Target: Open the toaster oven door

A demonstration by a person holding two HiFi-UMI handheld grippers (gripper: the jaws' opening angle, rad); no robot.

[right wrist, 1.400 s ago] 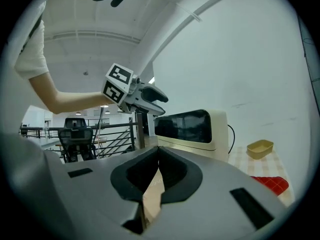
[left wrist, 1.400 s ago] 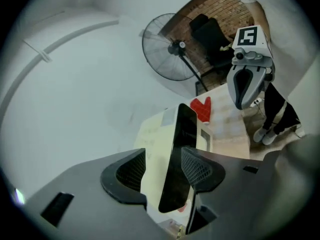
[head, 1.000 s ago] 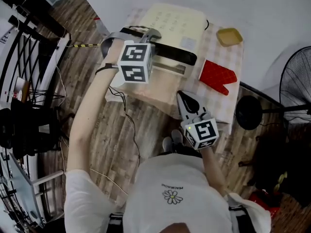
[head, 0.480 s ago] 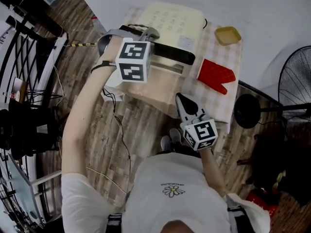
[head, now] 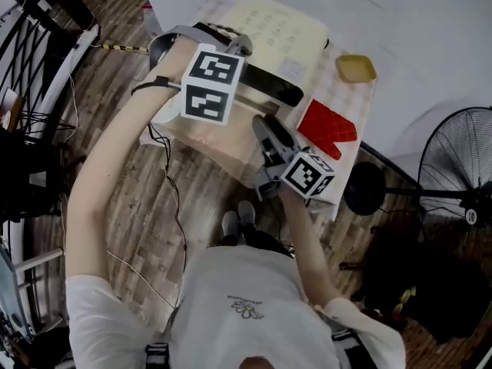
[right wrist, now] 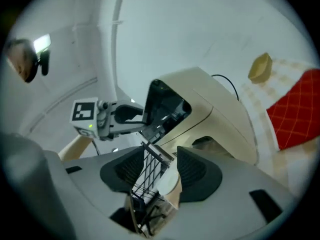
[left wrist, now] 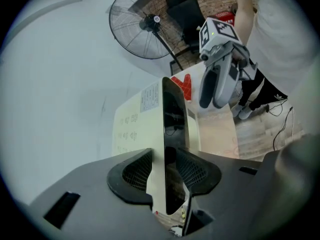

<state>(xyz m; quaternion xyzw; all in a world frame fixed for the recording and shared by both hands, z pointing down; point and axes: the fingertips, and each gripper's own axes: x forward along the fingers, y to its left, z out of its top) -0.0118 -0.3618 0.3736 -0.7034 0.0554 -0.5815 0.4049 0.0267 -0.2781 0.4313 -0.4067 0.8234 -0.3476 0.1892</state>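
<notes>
Right gripper view: my right tongs (right wrist: pixel 162 171) are opening around the toaster oven's (right wrist: pixel 220 116) wire rack (right wrist: pixel 149 168), left tongs (left wrist: pixel 165 176) clamping its door (left wrist: pixel 174 114).

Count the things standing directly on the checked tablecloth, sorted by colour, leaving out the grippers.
Cream: 1, the toaster oven
Red: 1, the oven mitt
Yellow: 1, the small dish
Total: 3
</notes>
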